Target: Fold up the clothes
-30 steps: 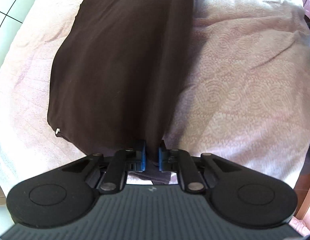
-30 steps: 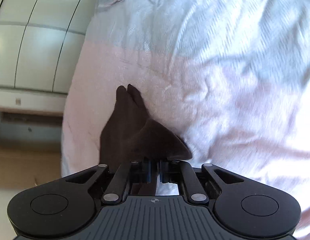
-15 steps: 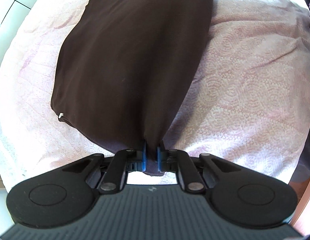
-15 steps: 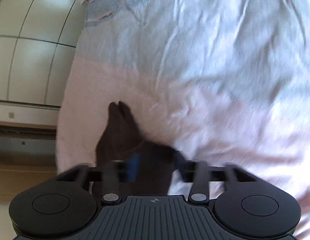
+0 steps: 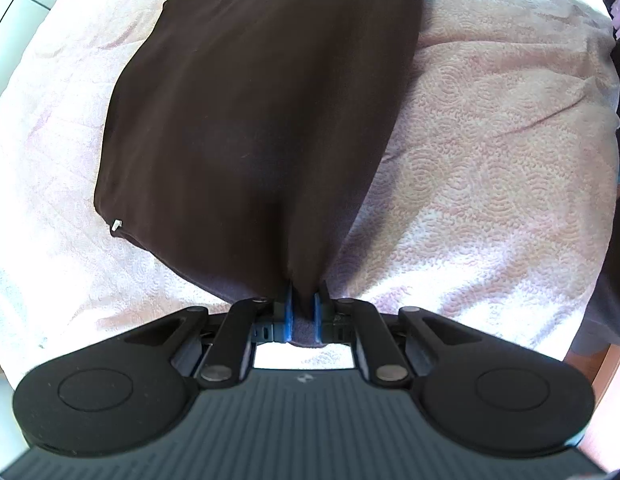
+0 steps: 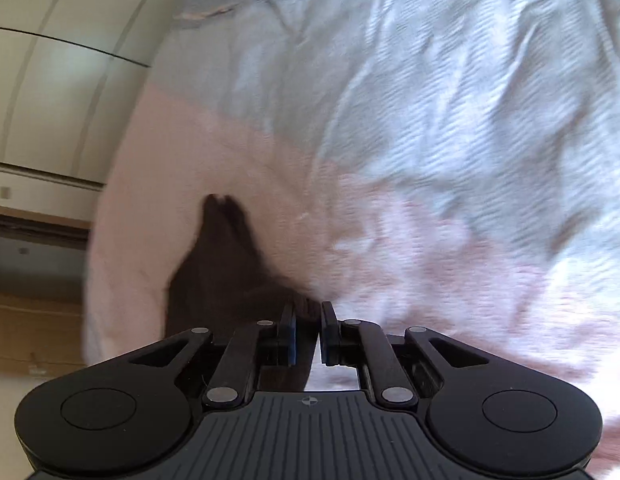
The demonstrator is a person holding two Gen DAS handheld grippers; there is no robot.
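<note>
Left hand-held gripper (image 5: 301, 312) pinches the near hem of a dark brown fabric garment (image 5: 254, 120), whose long axis runs straight away across the pink textured bedspread (image 5: 490, 168). Right hand-held gripper (image 6: 308, 332) clamps another bunched, blurred edge pointing away.

Dark brown garment (image 5: 250, 120), smooth, stretched flat along the pink bedspread (image 5: 490, 160)

Each handheld unit, the matte black plastic left gripper (image 5: 301, 312) and the matching right gripper (image 6: 308, 332), is built on a ribbed dark grey base plate. Two rounded black lobes with recessed circular discs are fitted. Black linkage bars are pinned with silver rivets. Blue pads (image 5: 287, 312) are fitted inside the fingers.
</note>
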